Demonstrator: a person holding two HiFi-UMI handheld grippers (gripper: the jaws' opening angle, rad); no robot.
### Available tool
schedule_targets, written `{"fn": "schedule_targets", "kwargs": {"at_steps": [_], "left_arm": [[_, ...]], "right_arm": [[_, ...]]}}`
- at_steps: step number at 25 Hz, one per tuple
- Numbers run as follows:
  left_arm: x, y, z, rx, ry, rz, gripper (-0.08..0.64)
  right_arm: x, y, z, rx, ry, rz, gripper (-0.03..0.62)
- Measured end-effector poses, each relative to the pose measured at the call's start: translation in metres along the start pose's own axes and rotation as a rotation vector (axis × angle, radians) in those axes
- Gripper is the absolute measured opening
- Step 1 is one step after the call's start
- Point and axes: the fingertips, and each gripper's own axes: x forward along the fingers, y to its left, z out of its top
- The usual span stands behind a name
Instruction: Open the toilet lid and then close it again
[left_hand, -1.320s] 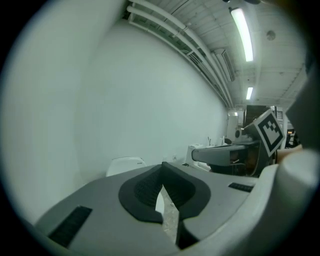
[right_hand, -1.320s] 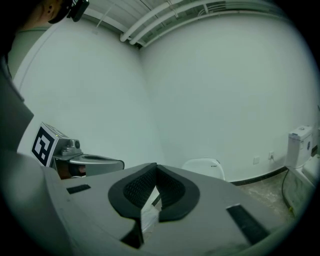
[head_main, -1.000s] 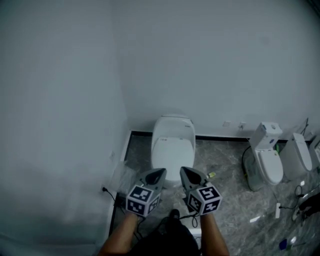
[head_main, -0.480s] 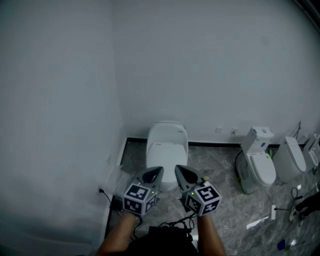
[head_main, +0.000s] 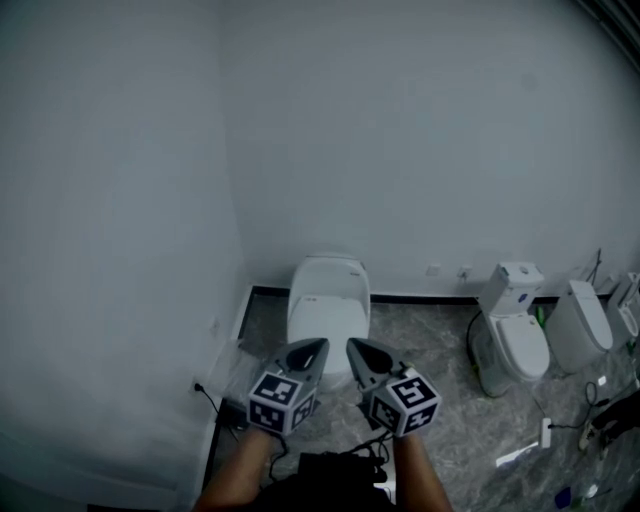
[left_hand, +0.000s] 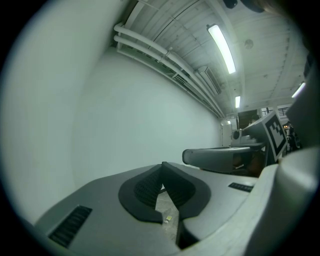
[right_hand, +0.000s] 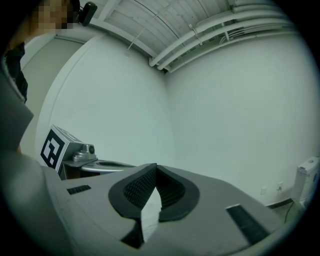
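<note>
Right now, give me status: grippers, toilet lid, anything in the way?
Left gripper and right gripper both shut, empty, side by side short of the toilet lid. Lid down, untouched. Path clear; black cable on floor off to the left.

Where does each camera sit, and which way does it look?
Head view: on the person's head, down at the toilet; forearms, left tool, right tool show.
Left gripper view: on the left tool, facing white wall; shut jaws show.
Right gripper view: on the right tool, facing wall corner; shut jaws show.
Shared: each gripper view sees the other tool.
</note>
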Motion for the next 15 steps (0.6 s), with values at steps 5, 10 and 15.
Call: {"fn": "schedule_targets", "kwargs": {"at_steps": [5, 10, 15], "left_arm": [[0.008, -0.007, 0.002, 0.012, -0.002, 0.006, 0.006], [0.015, -0.01, 0.003, 0.02, -0.005, 0.005, 0.006], [0.019, -0.01, 0.007, 0.032, -0.013, 0.002, 0.006]], "right_arm": [[-0.006, -0.008, 0.004, -0.003, -0.006, 0.008, 0.005], [-0.008, -0.017, 0.002, 0.0, -0.01, 0.007, 0.006], [-0.007, -0.021, 0.004, -0.011, -0.008, 0.009, 0.006]]}}
